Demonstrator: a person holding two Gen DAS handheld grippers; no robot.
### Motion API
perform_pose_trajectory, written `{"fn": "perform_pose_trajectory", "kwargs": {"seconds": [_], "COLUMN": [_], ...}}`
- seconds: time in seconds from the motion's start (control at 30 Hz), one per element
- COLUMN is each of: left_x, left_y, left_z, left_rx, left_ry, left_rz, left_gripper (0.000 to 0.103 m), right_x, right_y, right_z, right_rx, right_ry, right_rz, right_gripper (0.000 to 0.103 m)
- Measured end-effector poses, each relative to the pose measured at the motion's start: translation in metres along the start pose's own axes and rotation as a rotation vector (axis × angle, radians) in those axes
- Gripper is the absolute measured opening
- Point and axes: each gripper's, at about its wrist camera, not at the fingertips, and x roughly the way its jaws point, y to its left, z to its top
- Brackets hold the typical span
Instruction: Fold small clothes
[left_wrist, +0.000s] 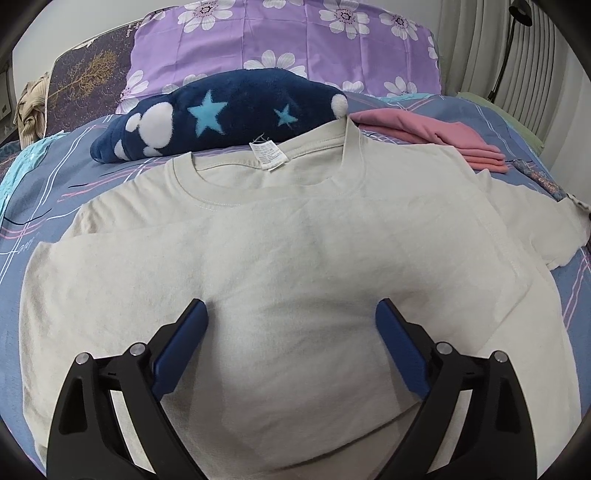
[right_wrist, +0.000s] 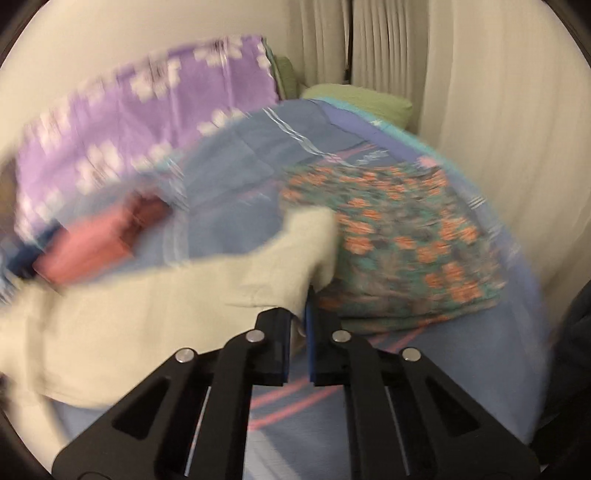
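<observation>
Black-framed with blue pads, the left gripper (left_wrist: 291, 314) hangs low over the middle of a cream cotton T-shirt (left_wrist: 295, 240), its jaws spread wide and holding nothing. That shirt lies flat on a blue bedsheet with pink and white lines (left_wrist: 44, 192), collar to the far side, a white care label (left_wrist: 268, 155) showing inside the neck; one sleeve reaches out to the right. Just beyond the collar sits a navy plush pillow with pale blue stars (left_wrist: 221, 118), and to its right, near the shirt's shoulder, a folded pink garment (left_wrist: 436, 136). Farther back stands a purple pillow printed with white flowers (left_wrist: 295, 40), with pale pleated curtains (left_wrist: 491, 48) at the far right. In the right wrist view, which is badly blurred, the right gripper (right_wrist: 300, 314) has its jaws drawn close together with a fold of the cream shirt (right_wrist: 184, 295) pinched between them, as far as the smear allows; the cloth trails off to the left. Just right of the pinched edge lies a folded teal cloth with orange flowers (right_wrist: 406, 240) on the sheet, and the pink garment (right_wrist: 96, 243) shows far left.
</observation>
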Motion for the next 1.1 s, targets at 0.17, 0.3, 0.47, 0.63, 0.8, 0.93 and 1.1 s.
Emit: {"fn": "perform_pose_trajectory", "kwargs": {"seconds": [0.17,0.3,0.47,0.63,0.8,0.93,1.1], "left_x": [-0.001,-0.002,-0.005,-0.010,-0.014,-0.019,-0.030], "left_y": [0.002,0.004,0.011,0.028,0.043,0.049,0.023], "left_z": [0.000,-0.001,-0.001,-0.004,-0.006,-0.006,0.010], "left_rx": [-0.008,-0.018,-0.055,-0.142,-0.229,-0.295,-0.267], "left_ry": [-0.004,-0.008,-0.022,-0.055,-0.083,-0.101,-0.078], "left_rz": [-0.012,-0.021,-0.065,-0.171,-0.256,-0.289,-0.446], "left_gripper": [0.093,0.093,0.093,0.093,0.085,0.072,0.066], "right_x": [-0.016,-0.023,-0.020,0.012,0.036,0.031,0.033], "right_y": [0.034,0.111,0.237,0.309,0.314,0.312,0.315], "right_z": [0.013,0.007,-0.040,-0.105,-0.155,-0.161,-0.170], "right_rx": [0.139,0.101,-0.085,-0.241,-0.291,-0.344,-0.378], "right_ry": [0.017,0.059,0.163,0.353,0.464,0.410,0.397], "right_rz": [0.272,0.484,0.693,0.707,0.684,0.703,0.718], "right_gripper": [0.006,0.006,0.006,0.006,0.007,0.008,0.008]}}
